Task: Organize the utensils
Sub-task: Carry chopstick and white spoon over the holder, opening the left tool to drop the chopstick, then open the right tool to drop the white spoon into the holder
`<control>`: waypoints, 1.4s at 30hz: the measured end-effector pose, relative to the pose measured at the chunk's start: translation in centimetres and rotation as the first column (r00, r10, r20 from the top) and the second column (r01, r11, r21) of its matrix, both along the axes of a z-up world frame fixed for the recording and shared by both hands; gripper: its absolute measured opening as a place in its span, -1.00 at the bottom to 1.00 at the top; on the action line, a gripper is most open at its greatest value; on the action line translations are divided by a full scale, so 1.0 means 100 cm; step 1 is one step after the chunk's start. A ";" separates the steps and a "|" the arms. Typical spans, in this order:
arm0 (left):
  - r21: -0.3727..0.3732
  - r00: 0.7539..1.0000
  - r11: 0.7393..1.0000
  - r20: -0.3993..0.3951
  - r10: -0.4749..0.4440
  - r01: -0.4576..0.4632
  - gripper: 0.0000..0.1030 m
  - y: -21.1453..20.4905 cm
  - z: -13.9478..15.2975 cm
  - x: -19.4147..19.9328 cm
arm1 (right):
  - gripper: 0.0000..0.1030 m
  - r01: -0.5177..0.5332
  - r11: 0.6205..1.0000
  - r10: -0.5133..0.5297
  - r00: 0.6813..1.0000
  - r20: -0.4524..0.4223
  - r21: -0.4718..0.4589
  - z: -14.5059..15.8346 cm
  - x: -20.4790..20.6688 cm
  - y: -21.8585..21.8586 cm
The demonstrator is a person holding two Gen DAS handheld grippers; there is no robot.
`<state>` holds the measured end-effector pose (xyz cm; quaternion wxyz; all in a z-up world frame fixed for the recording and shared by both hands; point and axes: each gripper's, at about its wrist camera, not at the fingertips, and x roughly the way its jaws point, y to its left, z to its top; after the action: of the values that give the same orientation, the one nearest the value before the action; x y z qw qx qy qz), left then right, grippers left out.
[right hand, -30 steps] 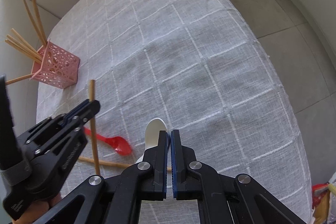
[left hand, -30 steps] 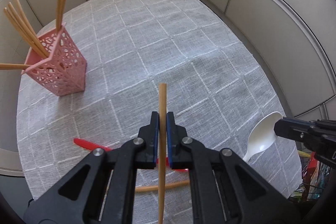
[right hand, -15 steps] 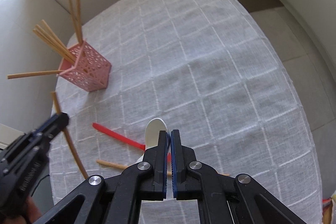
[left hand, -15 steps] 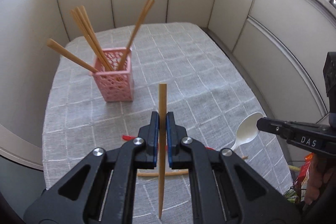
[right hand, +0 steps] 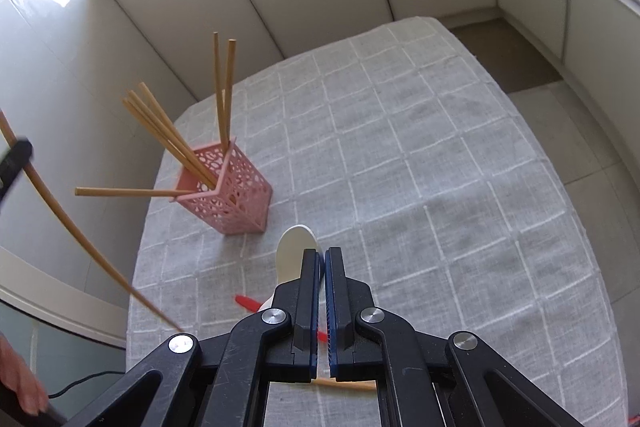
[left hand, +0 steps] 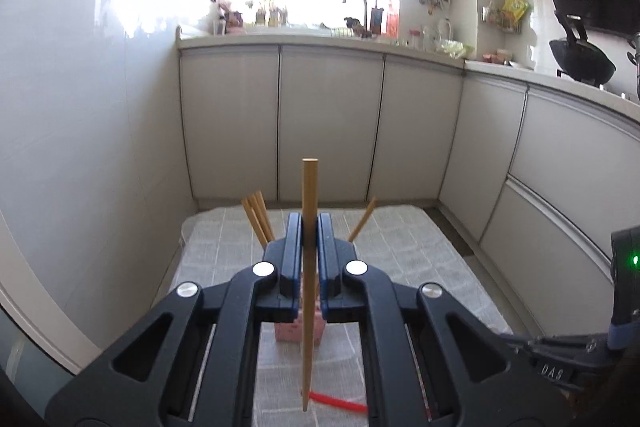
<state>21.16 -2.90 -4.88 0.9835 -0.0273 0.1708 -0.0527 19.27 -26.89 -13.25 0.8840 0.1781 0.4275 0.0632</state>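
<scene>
Grey checked tabletop (right hand: 420,155): pink holder (right hand: 236,195) near its left edge. Left gripper (left hand: 309,239) clamps chopstick (left hand: 309,211) upright, holder just beyond, below. Right gripper (right hand: 322,267) closed, empty, farther off.

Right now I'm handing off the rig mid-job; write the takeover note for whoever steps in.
Left hand-held gripper: shut on a wooden chopstick, held upright above the table.
Right hand-held gripper: shut on a white spoon.
Pink holder stands on the grey checked tablecloth, several chopsticks already in it.
Left: drop in the held chopstick and spoon, then the red utensil and the loose chopstick lying near the front edge.
</scene>
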 end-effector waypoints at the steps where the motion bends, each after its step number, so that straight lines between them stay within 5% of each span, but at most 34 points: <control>1: -0.008 0.999 1.000 0.033 0.007 -0.007 -0.85 -0.001 0.004 0.002 | -0.95 0.002 1.000 -0.002 1.000 -0.002 0.003 -0.001 0.002 -0.001; 6: -0.037 0.982 0.999 0.184 0.039 -0.033 -0.85 -0.010 0.010 0.022 | -0.95 0.023 1.000 -0.023 1.000 -0.005 0.011 -0.001 0.008 -0.008; 15: -0.040 0.976 0.997 0.206 0.077 -0.070 -0.85 -0.014 -0.009 0.063 | -0.95 0.039 0.999 -0.039 0.999 0.011 0.002 0.002 0.014 -0.018; 23: -0.090 0.991 0.994 0.113 0.065 -0.055 -0.84 -0.007 -0.033 0.077 | -0.95 0.033 0.999 -0.032 0.999 0.033 -0.011 0.003 0.021 -0.014; 27: -0.126 0.996 0.991 0.060 0.059 -0.051 -0.31 0.004 -0.038 0.068 | -0.95 0.036 0.999 -0.033 0.996 0.082 -0.035 0.012 0.021 -0.008; 33: -0.169 0.998 0.984 -0.023 0.059 -0.062 -0.12 0.030 -0.033 0.034 | -0.95 0.037 0.997 -0.024 0.984 0.174 -0.072 0.031 0.024 0.006; 42: -0.070 0.963 0.977 -0.196 0.183 -0.200 0.28 0.074 -0.044 -0.016 | -0.95 0.031 0.974 0.059 0.922 0.383 -0.226 0.077 0.041 0.061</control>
<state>19.54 4.47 -9.26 0.9611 -0.0923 0.2574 0.0378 23.32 -20.76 -5.57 0.9650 0.0566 0.2501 0.0541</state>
